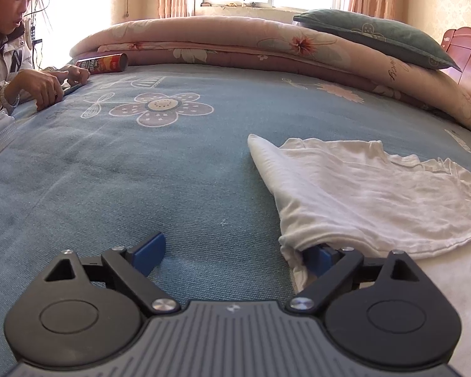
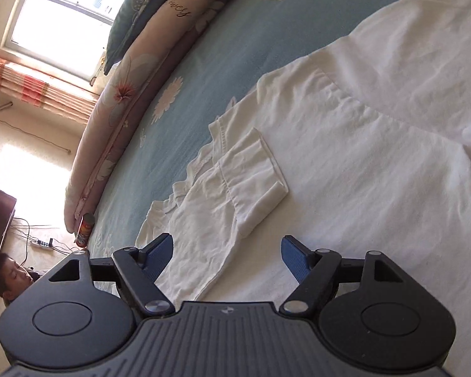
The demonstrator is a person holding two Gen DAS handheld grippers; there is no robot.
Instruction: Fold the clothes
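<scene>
A white T-shirt (image 1: 376, 194) lies partly folded on the blue flowered bed sheet (image 1: 141, 172), at the right of the left wrist view. My left gripper (image 1: 235, 254) stands wide open at the shirt's near corner. That corner drapes over its right finger (image 1: 322, 256), while the left finger (image 1: 150, 251) is over bare sheet. The right wrist view is tilted. In it the T-shirt (image 2: 345, 157) fills the middle and right, with one sleeve (image 2: 251, 182) folded inward. My right gripper (image 2: 227, 251) hovers open just above the cloth, and nothing is pinched between its pads.
A rolled floral quilt (image 1: 235, 40) and a teal pillow (image 1: 376, 37) line the bed's far side, next to a wooden headboard (image 1: 468, 53). A red can (image 1: 105, 62) lies near a person (image 1: 3, 47) leaning on the far left edge. A power strip (image 2: 40, 242) lies on the floor.
</scene>
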